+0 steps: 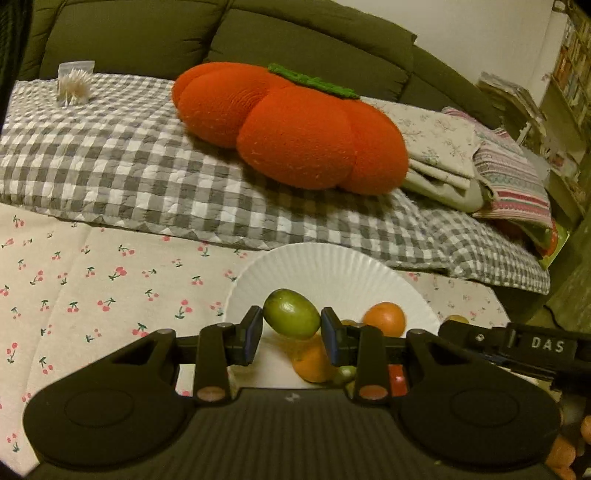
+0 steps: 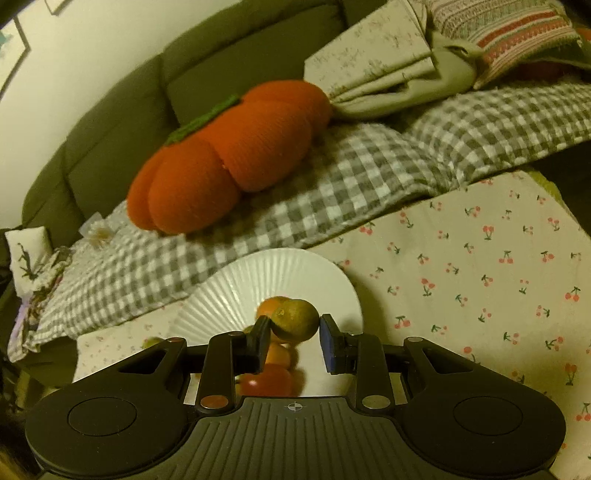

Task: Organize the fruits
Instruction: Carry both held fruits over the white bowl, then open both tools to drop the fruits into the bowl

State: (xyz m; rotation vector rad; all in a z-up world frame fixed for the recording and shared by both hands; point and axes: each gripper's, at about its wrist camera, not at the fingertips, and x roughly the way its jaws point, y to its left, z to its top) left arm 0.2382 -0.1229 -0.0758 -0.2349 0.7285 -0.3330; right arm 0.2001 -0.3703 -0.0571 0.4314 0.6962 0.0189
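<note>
In the left wrist view my left gripper (image 1: 291, 325) is shut on a green oval fruit (image 1: 291, 314) and holds it over a white ribbed plate (image 1: 314, 266). Oranges (image 1: 384, 318) and a small green fruit (image 1: 343, 374) lie on the plate below. In the right wrist view my right gripper (image 2: 293, 334) is shut on a greenish-orange citrus (image 2: 295, 319) above the same plate (image 2: 266, 277), which holds oranges (image 2: 279, 356) and a red fruit (image 2: 269, 380). The right gripper's body (image 1: 517, 345) shows at the right of the left wrist view.
The plate sits on a cherry-print cloth (image 1: 74, 280). Behind it lie a grey checked blanket (image 1: 129, 162), an orange pumpkin cushion (image 1: 295, 129), folded fabrics (image 1: 461, 155) and a green sofa back (image 1: 147, 33). A toothpick jar (image 1: 75, 83) stands at far left.
</note>
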